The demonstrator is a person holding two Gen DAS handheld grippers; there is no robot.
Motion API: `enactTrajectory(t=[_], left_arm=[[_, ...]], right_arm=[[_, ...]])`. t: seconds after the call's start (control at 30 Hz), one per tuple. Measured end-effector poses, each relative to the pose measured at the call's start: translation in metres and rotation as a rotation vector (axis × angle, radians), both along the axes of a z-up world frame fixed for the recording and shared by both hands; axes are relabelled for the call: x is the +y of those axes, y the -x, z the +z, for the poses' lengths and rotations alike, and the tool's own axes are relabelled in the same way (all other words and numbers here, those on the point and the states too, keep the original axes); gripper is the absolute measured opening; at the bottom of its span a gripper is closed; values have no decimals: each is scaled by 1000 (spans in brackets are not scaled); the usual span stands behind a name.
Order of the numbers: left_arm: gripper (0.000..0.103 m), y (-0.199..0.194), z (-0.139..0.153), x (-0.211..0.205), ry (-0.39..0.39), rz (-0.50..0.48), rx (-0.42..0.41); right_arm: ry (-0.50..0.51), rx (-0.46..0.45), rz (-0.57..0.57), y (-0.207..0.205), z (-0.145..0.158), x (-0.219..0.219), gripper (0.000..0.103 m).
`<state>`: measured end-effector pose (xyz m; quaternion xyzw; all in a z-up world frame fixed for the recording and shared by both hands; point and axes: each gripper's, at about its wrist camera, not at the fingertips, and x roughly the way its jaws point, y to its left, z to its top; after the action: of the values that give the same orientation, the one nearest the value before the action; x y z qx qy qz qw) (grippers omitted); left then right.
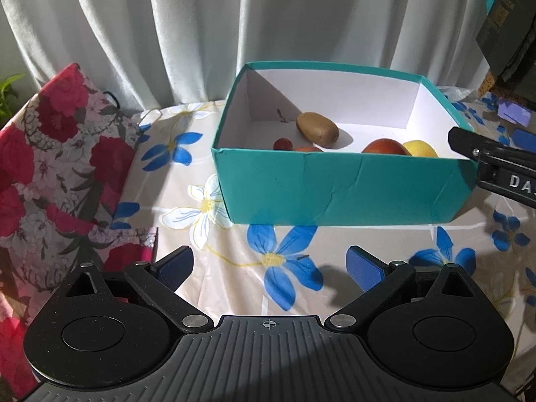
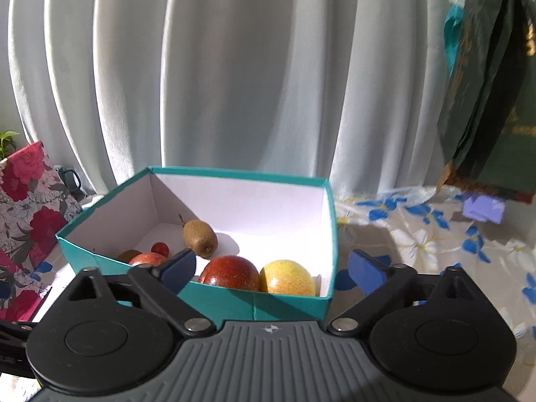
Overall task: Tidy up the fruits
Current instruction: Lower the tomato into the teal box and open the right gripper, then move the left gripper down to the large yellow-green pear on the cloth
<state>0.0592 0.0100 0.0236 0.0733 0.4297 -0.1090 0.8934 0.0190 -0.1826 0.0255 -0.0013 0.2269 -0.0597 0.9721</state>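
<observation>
Left wrist view
Left gripper [image 1: 271, 264]: black two-finger tool with blue pads, fingers spread wide, nothing between them; it hangs over the tablecloth just short of the box.
Box: an open teal cardboard box with a white inside [image 1: 335, 194] stands on the table ahead of the fingers.
Fruit in the box: a brown fuzzy kiwi [image 1: 317, 128] lies toward the back; a small dark red cherry-like fruit [image 1: 282, 144] sits near the front wall, a red apple [image 1: 385, 146] and a yellow round fruit [image 1: 420, 149] touch at the front right; another reddish fruit [image 1: 308, 149] barely clears the front wall.
Right gripper [image 1: 495, 164]: only a black part of it shows at the right edge, by the box's right corner; its fingers cannot be judged from here.
Table: a beige cloth printed with blue and white flowers [image 1: 284, 268].
Surroundings: a red floral fabric cushion [image 1: 57, 154] at left, pale pleated curtains [image 1: 201, 26] behind.

Right wrist view
Right gripper [image 2: 272, 268]: fingers wide apart and holding nothing, set at the box's near wall, the left pad overlapping it.
Box [image 2: 288, 306]: teal, open, directly ahead.
Fruit: red apple [image 2: 231, 273] and yellow fruit [image 2: 288, 278] side by side, touching, against the near wall; kiwi [image 2: 200, 238] behind them; small red fruit [image 2: 160, 248] and a second reddish fruit [image 2: 147, 259] to the left.
Backdrop: a dark green paper bag [image 2: 492, 93] at upper right, curtains [image 2: 234, 67] behind.
</observation>
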Motion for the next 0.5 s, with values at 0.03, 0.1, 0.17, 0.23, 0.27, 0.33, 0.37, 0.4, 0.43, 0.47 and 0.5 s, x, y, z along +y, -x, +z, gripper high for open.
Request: enactTrajectory(t=[0.03,0.1,0.17,0.23,0.27,0.33,0.37,0.4,0.43,0.47,0.5], left_arm=[[100,3,-1,-2,-4,-15,4],[100,9,-4,-5,-7,-44,12],[100,15,-8,-7,-15,-65,17],[100,19,-13,-9,-19,-81,29],[100,21,-16,-9,-18,-87,38],[100,23,-21,-10,-24,-94,51],[100,24,-23,-11,-29,-96,56],[100,25,-25,-11,-33,-97,61],[100,27,-26,-11,-35,-97,66],[100,28,-27,-11,-33,-95,70],[100,28,-28,-10,-30,-94,74]], right_arm=[[10,-14,5,9,4,2,103],[29,-55,3,28,11,6,103],[46,-129,5,51,17,9,103],[75,-210,-10,72,20,15,103],[89,-229,-14,78,21,19,103],[98,-200,16,86,18,24,103],[93,-177,25,90,15,26,103],[87,-171,23,95,13,28,103],[78,-176,16,100,12,29,103],[65,-188,14,106,11,29,103],[51,-194,12,111,10,29,103]])
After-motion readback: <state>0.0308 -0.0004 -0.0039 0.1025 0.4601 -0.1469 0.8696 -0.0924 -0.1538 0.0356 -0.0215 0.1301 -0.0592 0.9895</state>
